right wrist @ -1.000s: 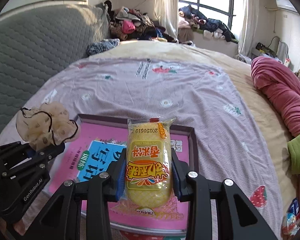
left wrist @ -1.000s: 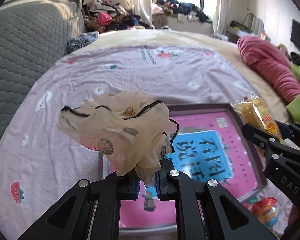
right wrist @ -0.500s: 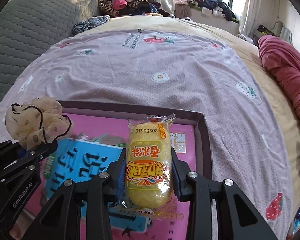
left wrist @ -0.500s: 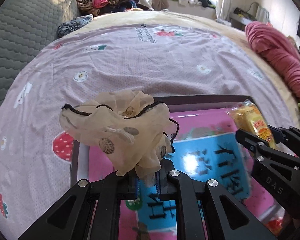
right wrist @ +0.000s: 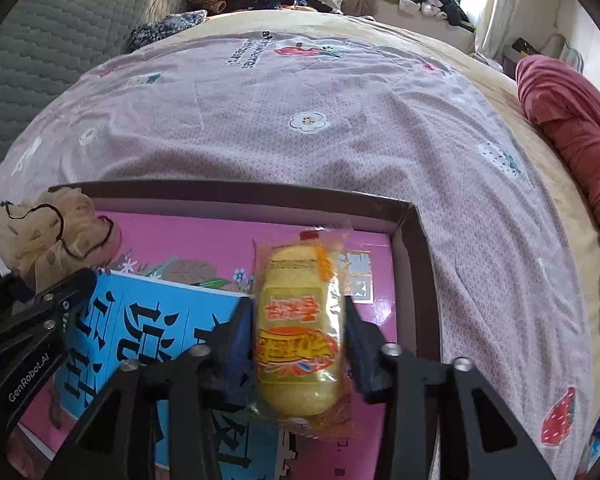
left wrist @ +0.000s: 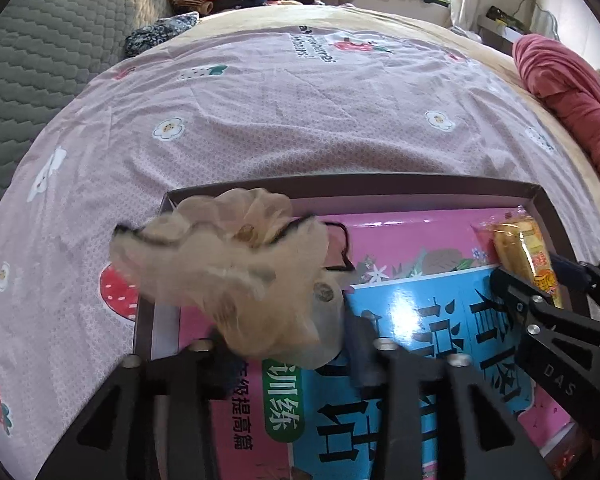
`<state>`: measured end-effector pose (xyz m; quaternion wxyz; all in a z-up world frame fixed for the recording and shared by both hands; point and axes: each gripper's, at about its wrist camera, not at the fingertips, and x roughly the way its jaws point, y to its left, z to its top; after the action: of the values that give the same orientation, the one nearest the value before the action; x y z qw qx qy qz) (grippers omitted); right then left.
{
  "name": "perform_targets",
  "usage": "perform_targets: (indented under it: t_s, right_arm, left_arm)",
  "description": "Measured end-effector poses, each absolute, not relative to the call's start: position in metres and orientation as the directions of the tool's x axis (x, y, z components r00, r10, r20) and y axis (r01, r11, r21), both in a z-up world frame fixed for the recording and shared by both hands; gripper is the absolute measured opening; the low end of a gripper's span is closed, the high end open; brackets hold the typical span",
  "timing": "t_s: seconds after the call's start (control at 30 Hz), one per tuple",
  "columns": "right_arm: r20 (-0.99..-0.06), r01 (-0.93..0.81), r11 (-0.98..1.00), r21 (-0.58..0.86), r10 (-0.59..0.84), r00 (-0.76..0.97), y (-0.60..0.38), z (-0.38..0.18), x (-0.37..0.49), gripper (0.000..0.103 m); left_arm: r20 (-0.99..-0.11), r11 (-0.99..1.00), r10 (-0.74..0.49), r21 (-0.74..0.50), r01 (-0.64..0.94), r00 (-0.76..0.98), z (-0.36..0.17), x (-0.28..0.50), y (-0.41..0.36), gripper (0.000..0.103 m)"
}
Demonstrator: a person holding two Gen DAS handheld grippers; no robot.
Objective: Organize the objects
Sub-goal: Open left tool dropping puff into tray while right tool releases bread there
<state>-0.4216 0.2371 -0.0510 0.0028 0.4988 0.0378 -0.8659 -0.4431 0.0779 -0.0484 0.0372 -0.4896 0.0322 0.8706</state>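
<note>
Beige scrunchie (left wrist: pixel 236 276), motion-blurred, hides the opening left tool's (left wrist: pixel 288 360) pads.

One tray (right wrist: pixel 416 240) lies on the bed, holding one pink book (right wrist: pixel 204 240), one beige scrunchie (left wrist: pixel 228 264) and one yellow snack packet (right wrist: pixel 296 340). Two grippers appear.

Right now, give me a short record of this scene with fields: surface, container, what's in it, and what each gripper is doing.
surface: bed with pink printed sheet
container: shallow dark-rimmed box
contents: pink and blue book
left gripper: fingers opening, beige scrunchie between them, over the box's left end
right gripper: fingers opening, yellow snack packet between them, over the box's right end
</note>
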Motion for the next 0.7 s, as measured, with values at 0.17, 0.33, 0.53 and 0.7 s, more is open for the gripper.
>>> perform_targets:
  t_s: [0.17, 0.33, 0.53, 0.7]
  right_arm:
    - [-0.851, 0.029, -0.999, -0.034, 0.014, -0.526, 0.241, -0.038, -0.417, 0.069]
    - [-0.822, 0.013, -0.998, -0.057, 0.039, -0.568, 0.241, -0.005, -0.403, 0.090]
    - [-0.790, 0.000, -0.999, -0.050, 0.039, -0.612, 0.241, 0.036, -0.377, 0.097]
    - [-0.770, 0.018, -0.998, -0.058, 0.034, -0.638, 0.232, 0.066, -0.350, 0.098]
  left_arm:
    - [-0.845, -0.993, 0.038, 0.026, -0.111, -0.534, -0.039, -0.439, 0.076, 0.080]
    - [-0.812, -0.992, 0.033, 0.042, -0.115, -0.583, -0.006, -0.428, 0.072, 0.088]
    - [-0.783, -0.994, 0.034, 0.038, -0.102, -0.621, 0.035, -0.404, 0.059, 0.103]
    - [-0.772, -0.996, 0.045, 0.013, -0.087, -0.634, 0.062, -0.379, 0.046, 0.103]
